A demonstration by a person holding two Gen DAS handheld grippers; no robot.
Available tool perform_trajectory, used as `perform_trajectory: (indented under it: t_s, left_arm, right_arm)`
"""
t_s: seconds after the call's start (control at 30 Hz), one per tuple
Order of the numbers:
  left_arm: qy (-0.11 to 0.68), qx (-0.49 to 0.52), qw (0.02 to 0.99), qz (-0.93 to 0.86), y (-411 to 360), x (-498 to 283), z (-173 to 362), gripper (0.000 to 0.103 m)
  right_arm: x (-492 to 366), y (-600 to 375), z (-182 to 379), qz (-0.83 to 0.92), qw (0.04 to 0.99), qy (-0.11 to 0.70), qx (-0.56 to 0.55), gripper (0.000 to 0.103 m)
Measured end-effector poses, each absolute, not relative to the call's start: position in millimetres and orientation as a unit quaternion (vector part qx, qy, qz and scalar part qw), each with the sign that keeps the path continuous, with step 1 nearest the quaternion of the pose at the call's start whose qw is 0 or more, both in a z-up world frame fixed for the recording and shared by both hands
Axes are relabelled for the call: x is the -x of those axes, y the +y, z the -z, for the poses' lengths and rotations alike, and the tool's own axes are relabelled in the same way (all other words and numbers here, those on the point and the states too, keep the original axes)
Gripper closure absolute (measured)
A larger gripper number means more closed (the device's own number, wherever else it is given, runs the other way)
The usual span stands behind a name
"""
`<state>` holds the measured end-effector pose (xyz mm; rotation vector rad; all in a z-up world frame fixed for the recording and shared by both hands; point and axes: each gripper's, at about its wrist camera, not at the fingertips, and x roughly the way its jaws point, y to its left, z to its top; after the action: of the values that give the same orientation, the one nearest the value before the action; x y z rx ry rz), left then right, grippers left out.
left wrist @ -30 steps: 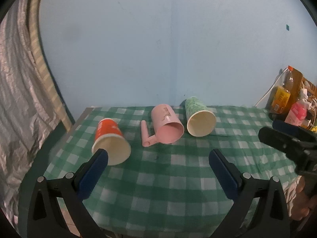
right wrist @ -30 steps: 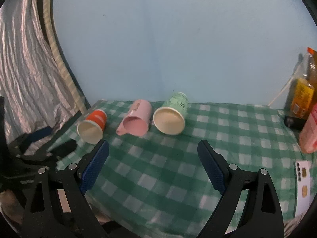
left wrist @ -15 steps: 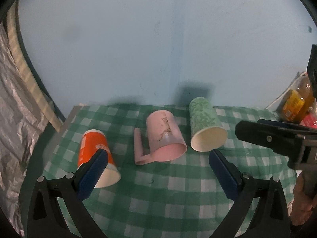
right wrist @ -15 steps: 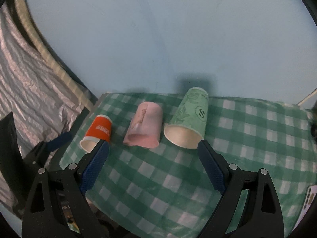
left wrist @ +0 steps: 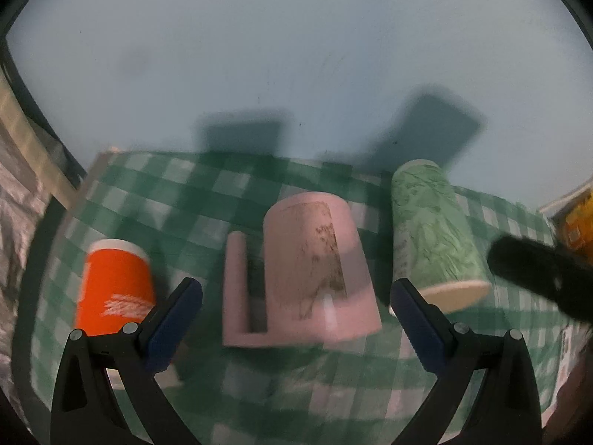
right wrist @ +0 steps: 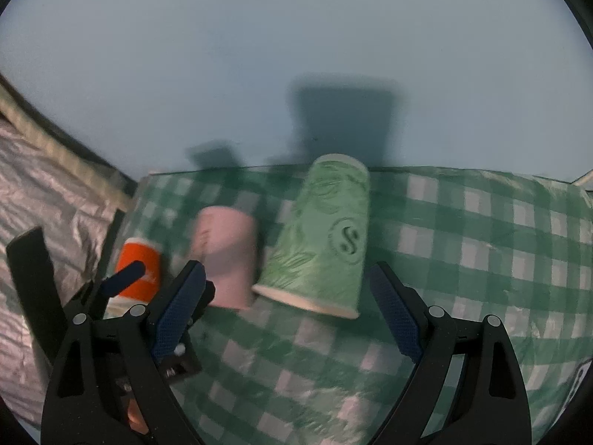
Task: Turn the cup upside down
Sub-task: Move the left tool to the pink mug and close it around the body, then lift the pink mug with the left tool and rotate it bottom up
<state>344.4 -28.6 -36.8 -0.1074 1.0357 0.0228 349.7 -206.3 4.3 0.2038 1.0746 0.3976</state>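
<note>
Three cups lie on their sides on a green checked tablecloth [left wrist: 296, 389], mouths toward me. An orange paper cup [left wrist: 115, 285] is at the left, a pink handled mug [left wrist: 315, 270] in the middle, a green paper cup [left wrist: 433, 230] at the right. My left gripper [left wrist: 296, 322] is open, its fingers either side of the pink mug, just short of it. My right gripper [right wrist: 289, 311] is open, facing the green cup [right wrist: 326, 241], close to its rim. The pink mug [right wrist: 226, 256] and orange cup [right wrist: 139, 270] show left of it.
A pale blue wall stands right behind the cups. Silver foil sheeting [right wrist: 48, 200] hangs at the left past the table edge. An orange-labelled bottle [left wrist: 578, 230] stands at the far right. The right gripper's dark body [left wrist: 537, 274] reaches into the left wrist view.
Both grippers have moved forward and down toward the cups, which now look much larger. The left lines up on the pink mug, the right on the green cup. Both stay open.
</note>
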Motion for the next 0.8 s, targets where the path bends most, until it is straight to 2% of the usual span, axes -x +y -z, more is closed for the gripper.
perform_trajectory:
  t_s: [0.2,0.43,0.57,0.8]
  left_arm:
    - [0.532,0.067,0.844,0.005,-32,-369,57,0.008]
    - [0.559,0.079,0.825,0.012,-32,-390,76,0.024]
    - [0.564,0.086,0.821,0.020,-30,-397,81,0.028]
    - [0.554,0.061,0.830,0.031,-38,-389,70,0.029]
  right_arm:
    - [-359,-210,10,-0.189,0.828,0.518,-0.099,0.013]
    - [-365,-213,18,-0.187,0.825,0.523,-0.105,0.013]
    - [-364,-214,19,-0.189,0.824,0.523,-0.108,0.013]
    - [-354,-225,17,-0.191,0.827,0.516,-0.116,0.013]
